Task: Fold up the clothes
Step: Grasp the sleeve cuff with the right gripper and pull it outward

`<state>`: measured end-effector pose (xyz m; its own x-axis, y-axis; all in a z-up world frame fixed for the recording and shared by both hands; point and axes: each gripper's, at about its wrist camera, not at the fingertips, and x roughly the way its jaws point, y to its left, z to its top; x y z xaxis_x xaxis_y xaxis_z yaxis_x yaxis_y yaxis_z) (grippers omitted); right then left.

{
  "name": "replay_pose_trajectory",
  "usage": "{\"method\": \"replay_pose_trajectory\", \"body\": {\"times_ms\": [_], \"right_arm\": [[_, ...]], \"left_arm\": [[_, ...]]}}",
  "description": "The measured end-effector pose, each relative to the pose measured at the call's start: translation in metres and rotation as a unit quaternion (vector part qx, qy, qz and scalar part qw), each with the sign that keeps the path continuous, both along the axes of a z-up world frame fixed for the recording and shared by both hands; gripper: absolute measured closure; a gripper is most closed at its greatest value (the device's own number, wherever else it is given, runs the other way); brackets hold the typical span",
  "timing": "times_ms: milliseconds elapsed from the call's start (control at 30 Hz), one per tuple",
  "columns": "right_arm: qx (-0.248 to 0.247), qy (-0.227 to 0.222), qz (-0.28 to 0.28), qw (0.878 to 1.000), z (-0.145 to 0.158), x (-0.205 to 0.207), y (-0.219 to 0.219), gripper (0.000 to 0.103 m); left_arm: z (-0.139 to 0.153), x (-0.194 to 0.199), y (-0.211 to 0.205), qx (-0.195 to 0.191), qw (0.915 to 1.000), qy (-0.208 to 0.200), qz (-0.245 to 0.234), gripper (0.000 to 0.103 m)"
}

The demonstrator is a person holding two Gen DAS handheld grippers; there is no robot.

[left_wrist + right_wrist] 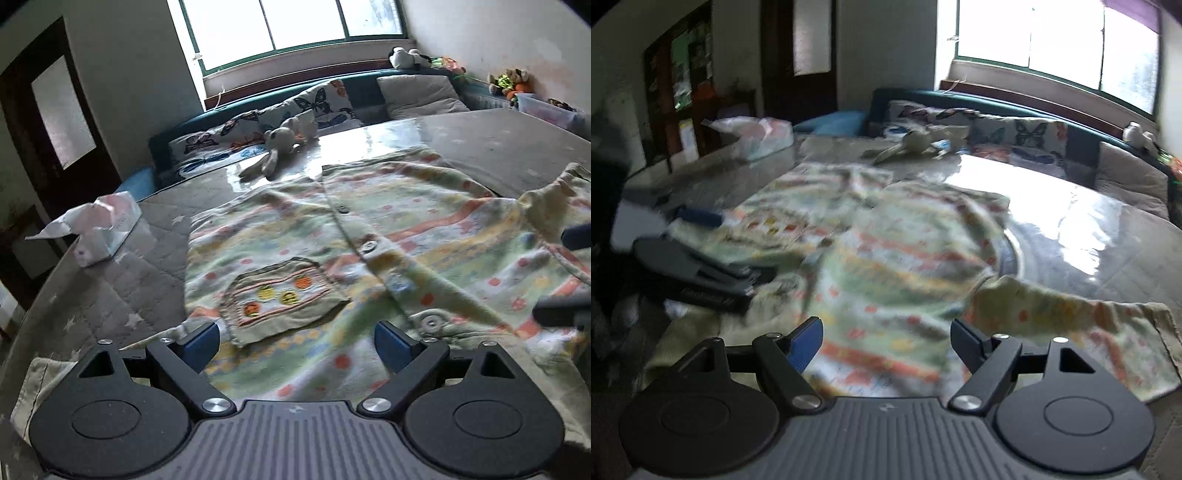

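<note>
A child's patterned button-up shirt (pixel 369 236) with a chest pocket (pixel 280 299) lies spread on the table, front up. It also shows in the right wrist view (pixel 886 266), blurred, with one sleeve (pixel 1071 325) stretched to the right. My left gripper (pixel 297 341) is open and empty just above the shirt's near part, by the pocket. My right gripper (pixel 886 341) is open and empty over the shirt's near edge. The right gripper's fingers (pixel 565 306) show at the right edge of the left wrist view. The left gripper (pixel 698 258) shows at the left of the right wrist view.
A tissue box (pixel 99 232) stands at the table's left edge. A stuffed rabbit (pixel 277 147) lies at the far side. The table (pixel 498 147) has a glossy cover over a quilted cloth. Beyond it are a bench with butterfly cushions (pixel 321 103), soft toys and a window.
</note>
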<state>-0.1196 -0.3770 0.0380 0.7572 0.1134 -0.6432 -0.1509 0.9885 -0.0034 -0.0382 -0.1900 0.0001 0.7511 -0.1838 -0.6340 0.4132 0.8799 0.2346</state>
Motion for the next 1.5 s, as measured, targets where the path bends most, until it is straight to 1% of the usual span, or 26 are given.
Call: {"method": "replay_pose_trajectory", "body": {"times_ms": [67,133,200,233,300,400,533,633,733,867,933,967,1000,1067,1100,1167,1200,1267,1333,1367,1433,1500], "right_arm": [[0.011,0.006,-0.013,1.0,-0.001,0.006,-0.005,0.025],[0.013,0.012,-0.011,1.0,-0.003,0.011,-0.005,0.025],[-0.01,0.014,-0.012,1.0,-0.008,0.014,0.0,0.025],[-0.014,0.014,-0.014,1.0,-0.009,0.014,0.0,0.025],[-0.001,0.005,-0.025,1.0,-0.008,0.009,-0.007,0.025],[0.018,-0.002,-0.063,0.998,-0.001,0.004,-0.032,0.026],[0.005,-0.008,-0.135,0.991,0.002,0.0,-0.074,0.026],[-0.015,-0.012,-0.19,0.982,0.002,-0.004,-0.108,0.027],[-0.024,-0.014,-0.257,0.966,0.0,-0.009,-0.151,0.032],[-0.022,-0.011,-0.32,0.947,-0.007,-0.013,-0.194,0.035],[-0.004,-0.004,-0.338,0.941,-0.011,-0.015,-0.21,0.039],[0.008,-0.001,-0.342,0.94,-0.014,-0.016,-0.215,0.04],[0.02,0.003,-0.346,0.938,-0.016,-0.018,-0.22,0.044],[0.027,0.0,-0.347,0.938,-0.017,-0.02,-0.223,0.046],[0.03,-0.001,-0.347,0.937,-0.018,-0.021,-0.224,0.049],[0.032,-0.004,-0.347,0.937,-0.019,-0.022,-0.224,0.058],[0.032,-0.006,-0.348,0.937,-0.019,-0.022,-0.225,0.065],[0.034,-0.009,-0.346,0.937,-0.018,-0.022,-0.225,0.072],[0.038,-0.011,-0.341,0.939,-0.016,-0.021,-0.224,0.094],[0.037,-0.013,-0.339,0.94,-0.015,-0.021,-0.223,0.095],[0.019,-0.018,-0.339,0.94,-0.012,-0.019,-0.22,0.096],[0.008,-0.029,-0.345,0.938,-0.009,-0.018,-0.219,0.096]], "left_arm": [[0.001,0.002,0.002,-0.006,1.0,0.007,0.004,0.01],[0.004,0.003,0.002,-0.013,0.9998,0.012,0.009,0.011],[0.009,0.001,0.002,-0.023,0.9996,0.012,0.008,0.011],[0.011,0.0,0.001,-0.028,0.9995,0.012,0.006,0.011],[0.016,-0.004,-0.003,-0.037,0.9993,0.01,-0.006,0.011],[0.02,-0.011,-0.012,-0.043,0.9985,0.01,-0.032,0.011],[0.017,-0.019,-0.026,-0.042,0.9972,0.017,-0.059,0.011],[0.011,-0.026,-0.032,-0.031,0.9963,0.018,-0.078,0.011],[0.009,-0.032,-0.035,-0.024,0.9956,0.014,-0.089,0.011],[0.011,-0.032,-0.033,-0.027,0.9957,0.013,-0.088,0.011],[0.014,-0.033,-0.032,-0.032,0.9955,0.012,-0.088,0.011],[0.014,-0.033,-0.032,-0.032,0.9955,0.011,-0.089,0.01],[0.015,-0.033,-0.032,-0.033,0.9954,0.011,-0.089,0.009],[0.014,-0.032,-0.03,-0.034,0.9954,0.012,-0.089,0.006],[0.014,-0.032,-0.03,-0.035,0.9954,0.013,-0.088,0.005],[0.014,-0.031,-0.029,-0.038,0.9954,0.016,-0.087,0.005],[0.014,-0.031,-0.028,-0.039,0.9953,0.018,-0.087,0.005],[0.014,-0.033,-0.028,-0.039,0.9952,0.018,-0.087,0.005],[0.013,-0.033,-0.028,-0.037,0.9952,0.019,-0.089,0.004],[0.011,-0.033,-0.028,-0.035,0.9951,0.02,-0.09,0.005],[0.008,-0.034,-0.029,-0.03,0.9949,0.023,-0.093,0.004],[0.006,-0.036,-0.029,-0.027,0.9945,0.022,-0.099,0.004]]}}
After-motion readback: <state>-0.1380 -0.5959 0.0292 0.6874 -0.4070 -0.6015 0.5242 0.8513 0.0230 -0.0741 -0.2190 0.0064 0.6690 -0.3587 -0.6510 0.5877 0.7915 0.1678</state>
